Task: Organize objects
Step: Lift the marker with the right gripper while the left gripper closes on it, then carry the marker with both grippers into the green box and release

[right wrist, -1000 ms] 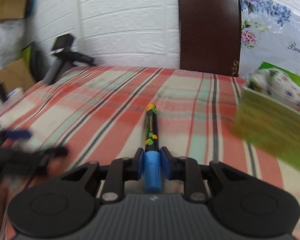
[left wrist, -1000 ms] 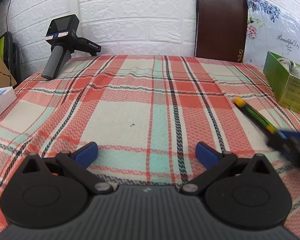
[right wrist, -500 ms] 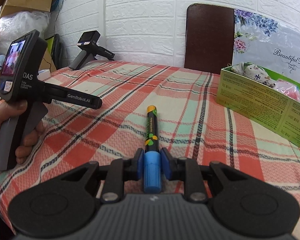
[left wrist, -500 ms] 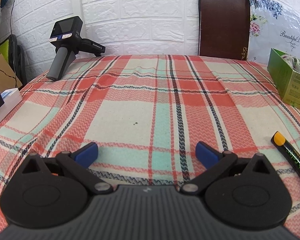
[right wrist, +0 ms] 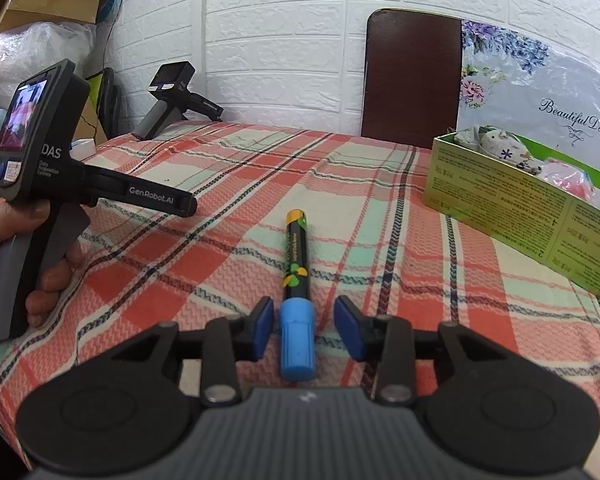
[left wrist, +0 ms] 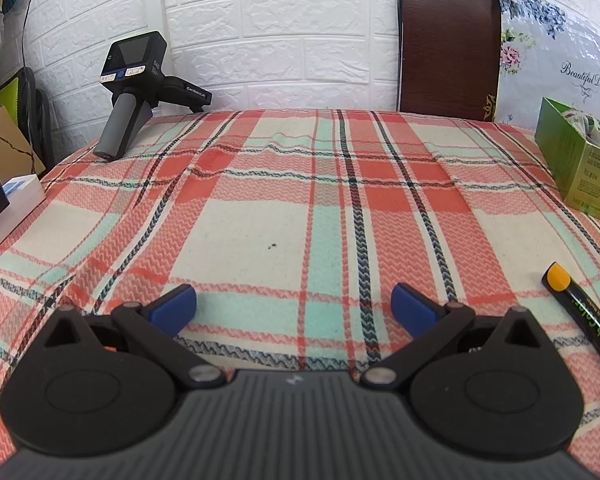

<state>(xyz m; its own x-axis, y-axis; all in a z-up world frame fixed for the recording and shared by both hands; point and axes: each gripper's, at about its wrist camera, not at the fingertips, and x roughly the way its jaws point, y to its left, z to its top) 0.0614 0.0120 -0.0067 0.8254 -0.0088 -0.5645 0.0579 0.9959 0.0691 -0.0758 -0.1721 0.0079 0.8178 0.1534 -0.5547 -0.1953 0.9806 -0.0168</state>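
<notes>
1. The right gripper (right wrist: 305, 326) is seen low over the plaid-covered surface (right wrist: 380, 216). Its jaws have just been opening and now stand apart.
2. A marker (right wrist: 297, 276) with a black barrel, an orange far end and a blue cap is seen lying on the surface between the blue pads. A visible gap is noted on each side of the cap; neither pad presses on it. The marker points away from the camera, toward the far wall.
3. In the left wrist view the same marker (left wrist: 580, 312) is recorded at the right edge, flat on the cloth, just beside the left gripper's right-hand linkage.
4. The left gripper (left wrist: 294, 306) is observed with its jaws wide open and nothing between them; only bare cloth is seen there.
5. In the right wrist view the left gripper's body (right wrist: 40, 152) is seen at the left, held by a hand (right wrist: 32, 264) around its grey handle.
6. A green box (right wrist: 532, 212) is noted on the surface to the right of the marker, well apart from it. Patterned fabric items and something pink are seen inside; they cannot be identified further.
7. A spare handheld gripper unit (left wrist: 140, 84) is recorded standing at the far left corner of the surface, by the white brick wall.
8. A dark brown panel (right wrist: 414, 76) is seen leaning behind the far edge.
</notes>
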